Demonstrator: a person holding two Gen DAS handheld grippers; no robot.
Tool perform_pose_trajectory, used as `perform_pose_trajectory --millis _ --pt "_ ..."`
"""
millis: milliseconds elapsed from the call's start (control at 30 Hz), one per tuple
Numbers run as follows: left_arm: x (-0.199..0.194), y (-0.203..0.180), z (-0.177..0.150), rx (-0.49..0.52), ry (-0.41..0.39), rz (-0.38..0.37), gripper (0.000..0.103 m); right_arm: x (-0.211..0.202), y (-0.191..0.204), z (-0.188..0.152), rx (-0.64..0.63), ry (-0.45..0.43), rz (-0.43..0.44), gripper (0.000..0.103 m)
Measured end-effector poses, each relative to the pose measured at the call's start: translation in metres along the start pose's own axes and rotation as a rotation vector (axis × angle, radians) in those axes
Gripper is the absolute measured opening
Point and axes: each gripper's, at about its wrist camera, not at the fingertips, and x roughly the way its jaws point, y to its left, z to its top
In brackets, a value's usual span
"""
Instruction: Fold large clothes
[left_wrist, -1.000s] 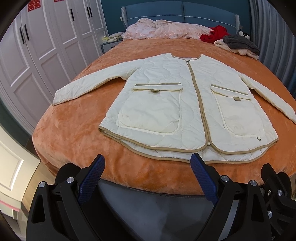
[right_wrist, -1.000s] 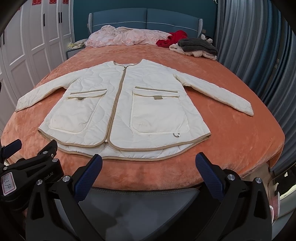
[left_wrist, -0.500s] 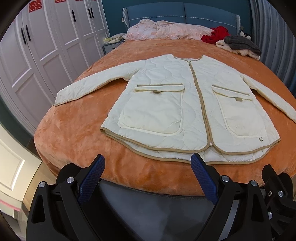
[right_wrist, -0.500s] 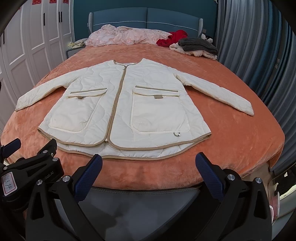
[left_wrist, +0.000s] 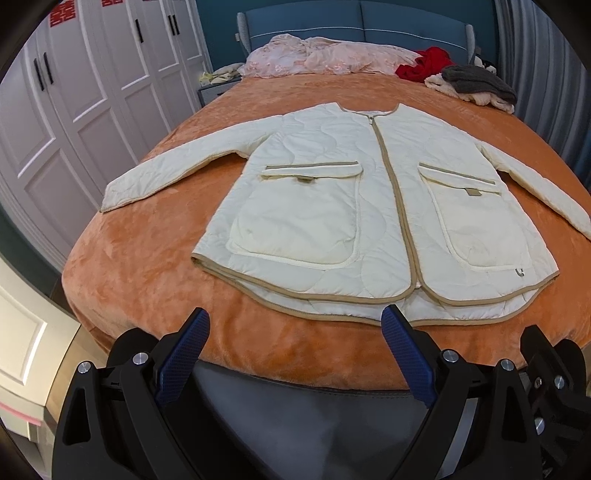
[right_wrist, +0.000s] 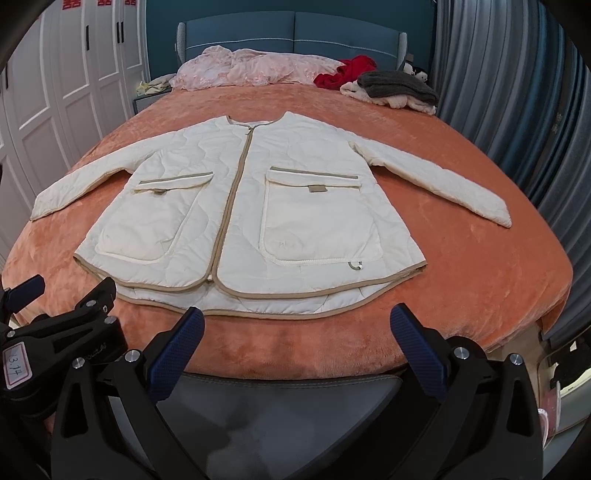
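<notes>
Orange bedspread (left_wrist: 155, 258) carries the cream quilted jacket (left_wrist: 369, 206), zipped, face up, sleeves spread for folding, hem near the bed's foot edge. Left gripper (left_wrist: 295, 350) and right gripper (right_wrist: 295, 343) hover off that edge, both spread wide, empty.

Open bed all round the jacket

You have bare blanket (right_wrist: 480, 266) on both sides of the jacket (right_wrist: 243, 206) and along its hem; only the clothes pile (right_wrist: 391, 88) and pink bedding (right_wrist: 251, 70) crowd the far end, well apart from it.
</notes>
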Motion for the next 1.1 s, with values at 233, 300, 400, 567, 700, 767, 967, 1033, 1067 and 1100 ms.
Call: perform_pose_trajectory --millis 233,300,400,567,700,767,967,1033,1067,1100 --pt "0.017 -0.008 0.016 0.017 -0.021 -0.005 0.092 0.04 -0.076 0.032 0.181 0.019 0.043 0.098" --pt "0.026 -0.007 0.025 -0.017 -0.025 -0.009 0.092 0.056 -0.111 0.046 0.257 0.007 0.045 0.098" --pt "0.037 -0.006 0.037 -0.043 -0.028 0.016 0.092 0.083 -0.17 0.07 0.357 -0.023 -0.001 0.098" --pt "0.06 -0.004 0.059 -0.052 0.007 0.062 0.092 0.143 -0.285 0.101 0.581 -0.032 -0.045 0.098" --pt "0.079 0.005 0.072 -0.099 0.038 0.065 0.092 0.188 -0.359 0.104 0.746 -0.033 -0.077 0.098" --pt "0.086 0.009 0.076 -0.115 0.047 0.067 0.092 0.206 -0.386 0.102 0.802 -0.031 -0.106 0.098" --pt "0.106 0.017 0.081 -0.151 0.089 0.091 0.092 0.242 -0.441 0.089 0.953 -0.043 -0.147 0.097" --pt "0.112 0.021 0.082 -0.17 0.1 0.094 0.092 0.249 -0.454 0.082 1.027 -0.059 -0.14 0.072" --pt "0.116 0.022 0.083 -0.174 0.103 0.102 0.092 0.253 -0.458 0.081 1.052 -0.063 -0.125 0.065" --pt "0.119 0.023 0.083 -0.174 0.106 0.111 0.092 0.257 -0.464 0.081 1.082 -0.07 -0.107 0.057"
